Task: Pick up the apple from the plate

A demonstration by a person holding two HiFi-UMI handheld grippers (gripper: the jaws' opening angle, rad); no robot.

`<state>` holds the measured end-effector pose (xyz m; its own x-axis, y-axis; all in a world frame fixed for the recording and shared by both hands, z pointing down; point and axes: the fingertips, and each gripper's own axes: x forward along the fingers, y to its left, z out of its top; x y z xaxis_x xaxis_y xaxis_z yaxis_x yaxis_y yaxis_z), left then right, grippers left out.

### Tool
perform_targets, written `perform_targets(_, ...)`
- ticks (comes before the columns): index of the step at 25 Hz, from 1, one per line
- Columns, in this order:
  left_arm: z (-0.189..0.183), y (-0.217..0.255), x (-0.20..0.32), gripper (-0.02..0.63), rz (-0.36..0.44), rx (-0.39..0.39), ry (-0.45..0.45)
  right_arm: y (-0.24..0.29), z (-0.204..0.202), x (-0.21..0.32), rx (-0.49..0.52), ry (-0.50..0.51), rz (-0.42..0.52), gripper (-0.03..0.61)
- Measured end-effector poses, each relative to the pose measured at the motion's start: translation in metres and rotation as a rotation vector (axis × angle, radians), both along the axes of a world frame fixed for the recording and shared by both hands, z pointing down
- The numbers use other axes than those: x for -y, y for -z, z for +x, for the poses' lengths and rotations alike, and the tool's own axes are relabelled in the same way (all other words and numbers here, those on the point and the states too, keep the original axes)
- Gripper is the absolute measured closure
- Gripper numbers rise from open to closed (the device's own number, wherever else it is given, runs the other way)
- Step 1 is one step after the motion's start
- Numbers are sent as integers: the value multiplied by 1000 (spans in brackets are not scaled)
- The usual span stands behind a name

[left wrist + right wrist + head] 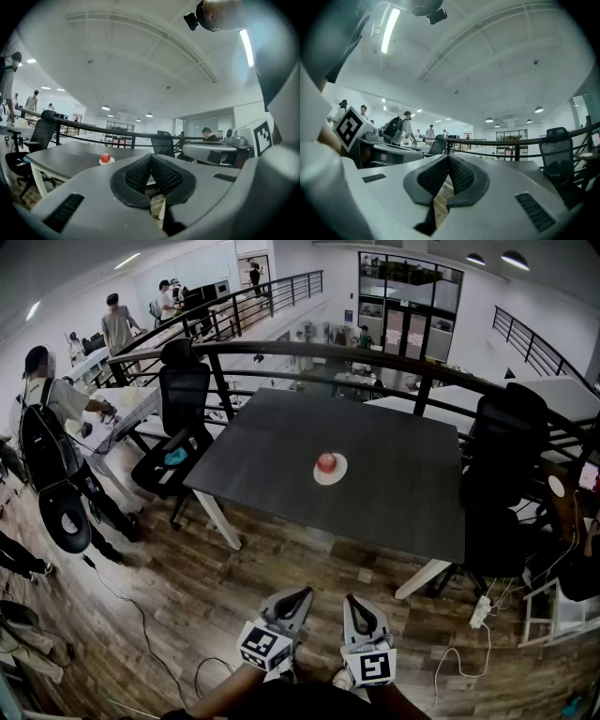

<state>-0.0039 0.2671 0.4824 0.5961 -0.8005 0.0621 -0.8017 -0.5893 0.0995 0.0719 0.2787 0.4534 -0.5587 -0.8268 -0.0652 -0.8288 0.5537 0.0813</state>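
Note:
A red apple [326,462] sits on a small white plate [332,475] near the middle of a dark table [394,493]. Both grippers are held low over the wooden floor, well short of the table's near edge. My left gripper [300,596] is shut with nothing in it, and my right gripper [355,602] beside it is shut and empty too. In the left gripper view the apple [105,158] shows far off, left of the closed jaw tips [151,157]. In the right gripper view the closed right gripper [448,158] shows, but the apple does not.
Black office chairs stand at the table's left [183,399] and right [506,442]. A curved black railing [309,351] runs behind it. A person with a backpack [47,427] stands at far left. Cables and a power strip [480,611] lie on the wooden floor.

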Motion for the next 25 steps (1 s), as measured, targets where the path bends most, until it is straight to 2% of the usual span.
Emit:
perform_targets(18,-43,10,29,591,26,18,-4,7,-50,30,-5,-27,15,554)
perform_targets(25,-81,9,44,591,40,8,-24,10,-86,47,-11,-54,29,554)
